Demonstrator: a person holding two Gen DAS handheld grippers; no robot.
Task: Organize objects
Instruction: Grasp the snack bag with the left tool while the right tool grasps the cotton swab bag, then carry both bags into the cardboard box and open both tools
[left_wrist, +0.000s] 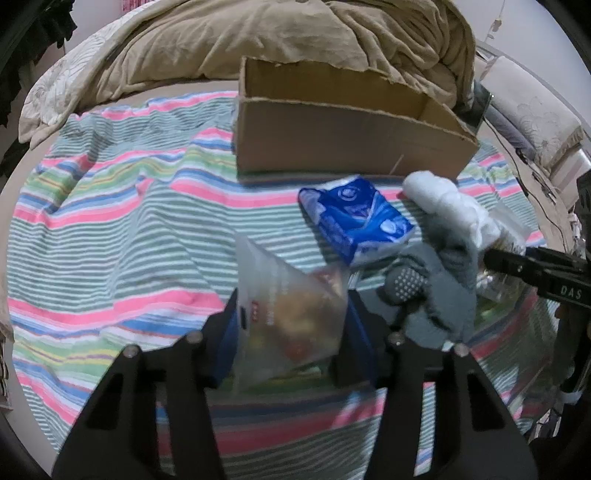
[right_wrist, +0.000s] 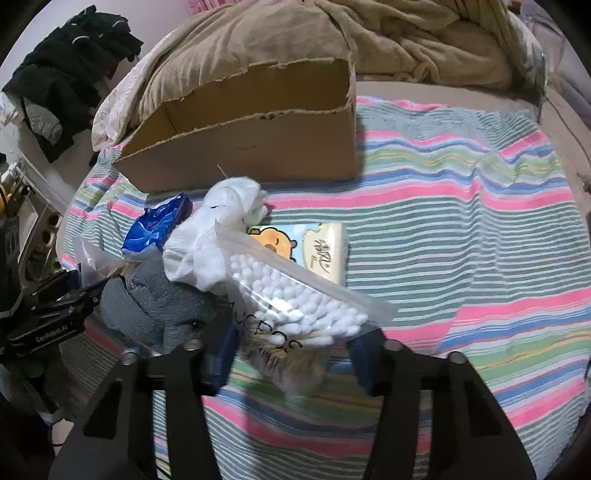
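Observation:
An open cardboard box (left_wrist: 347, 136) stands on the striped blanket; it also shows in the right wrist view (right_wrist: 258, 136). My left gripper (left_wrist: 290, 325) is shut on a clear snack bag (left_wrist: 291, 310) just above the blanket. My right gripper (right_wrist: 291, 354) is shut on a zip bag of cotton swabs (right_wrist: 295, 299). In front of the box lie a blue tissue pack (left_wrist: 356, 218), a white sock (right_wrist: 218, 236), a grey sock (right_wrist: 155, 306) and a yellow tissue pack (right_wrist: 306, 247). The right gripper shows at the right edge of the left wrist view (left_wrist: 535, 273).
A tan duvet (left_wrist: 258, 40) is heaped behind the box. The striped blanket (right_wrist: 461, 229) covers the bed. Dark clothes (right_wrist: 70, 62) hang at the far left. Cables run along the bed's right side (left_wrist: 532, 173).

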